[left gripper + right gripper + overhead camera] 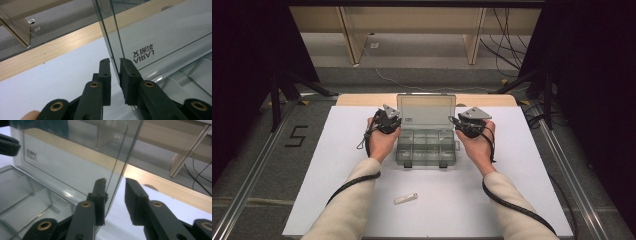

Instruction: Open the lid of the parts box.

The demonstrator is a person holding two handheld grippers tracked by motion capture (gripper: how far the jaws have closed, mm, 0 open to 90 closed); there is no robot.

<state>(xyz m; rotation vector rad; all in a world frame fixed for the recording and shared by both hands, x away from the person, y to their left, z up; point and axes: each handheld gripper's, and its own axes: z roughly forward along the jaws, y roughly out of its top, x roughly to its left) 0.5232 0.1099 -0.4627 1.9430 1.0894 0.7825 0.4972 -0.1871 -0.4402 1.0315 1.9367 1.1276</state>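
A clear plastic compartment box (pixel 426 150) stands on the white table top with its lid (pixel 426 107) raised upright. My left gripper (pixel 393 121) is at the lid's left edge and my right gripper (pixel 463 125) at its right edge. In the left gripper view the lid (pixel 162 32) edge runs between the jaws of my left gripper (pixel 115 60); one pad touches it, and a thin gap shows at the other. In the right gripper view the lid (pixel 70 157) rests against one pad of my right gripper (pixel 116 180), which is open, the other pad well clear.
A small white oblong object (pixel 405 198) lies on the white sheet in front of the box. The box's compartments (pixel 25 195) look empty. A wooden table edge (pixel 362 100) runs behind the box, with wooden legs and cables on the floor beyond.
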